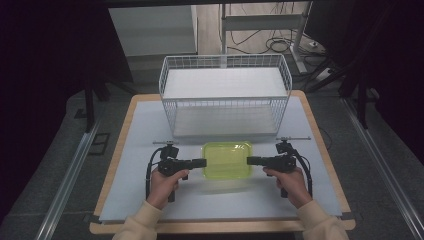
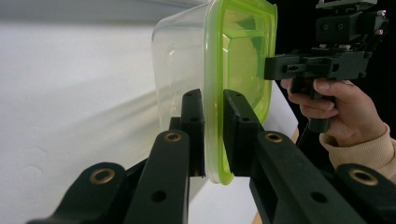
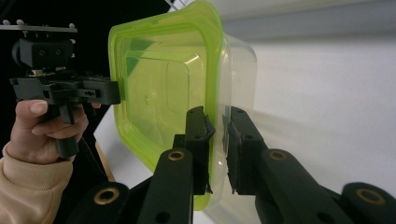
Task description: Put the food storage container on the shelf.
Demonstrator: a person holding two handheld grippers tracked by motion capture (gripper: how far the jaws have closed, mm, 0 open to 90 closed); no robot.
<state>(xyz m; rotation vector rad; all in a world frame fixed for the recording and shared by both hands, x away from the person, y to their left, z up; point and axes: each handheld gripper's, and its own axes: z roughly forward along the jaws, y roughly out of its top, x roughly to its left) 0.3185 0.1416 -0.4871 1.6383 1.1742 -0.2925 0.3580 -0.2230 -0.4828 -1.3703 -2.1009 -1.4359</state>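
My left gripper pinches the left rim of the green-lidded clear container, which sits between my hands on the white table; my right gripper clamps its right rim. The wire basket stands just beyond.
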